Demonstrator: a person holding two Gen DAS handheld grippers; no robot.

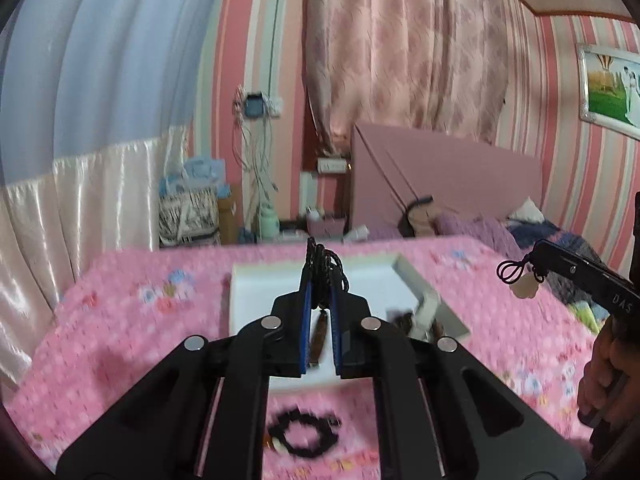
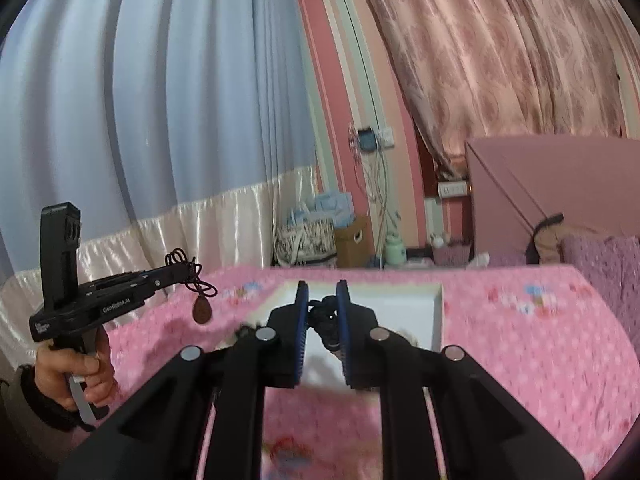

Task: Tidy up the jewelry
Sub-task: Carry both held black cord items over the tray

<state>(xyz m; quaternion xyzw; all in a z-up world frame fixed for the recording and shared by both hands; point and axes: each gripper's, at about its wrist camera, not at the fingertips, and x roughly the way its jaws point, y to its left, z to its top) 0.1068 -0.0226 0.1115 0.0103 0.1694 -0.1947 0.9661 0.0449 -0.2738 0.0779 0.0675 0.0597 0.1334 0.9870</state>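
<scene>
Over the pink bedspread and the white tray at centre frame, the left gripper pinches a brown pendant's cord and the right gripper a white pendant's, so lower both slowly into separate compartments, though blur hides the dividers.

Bedspread: pink, white dots, small floral motifs in blue and red.
Tray: plain white.
Left gripper: black body, blue pads; black braided cord, brown teardrop pendant.
Right gripper: black, blue pads; black cord, pale whitish pendant.
Bracelet near the bedspread's front edge: black beads.
Wallpaper: pink, white stripes.
Curtains: pale blue; dusty pink damask.
</scene>
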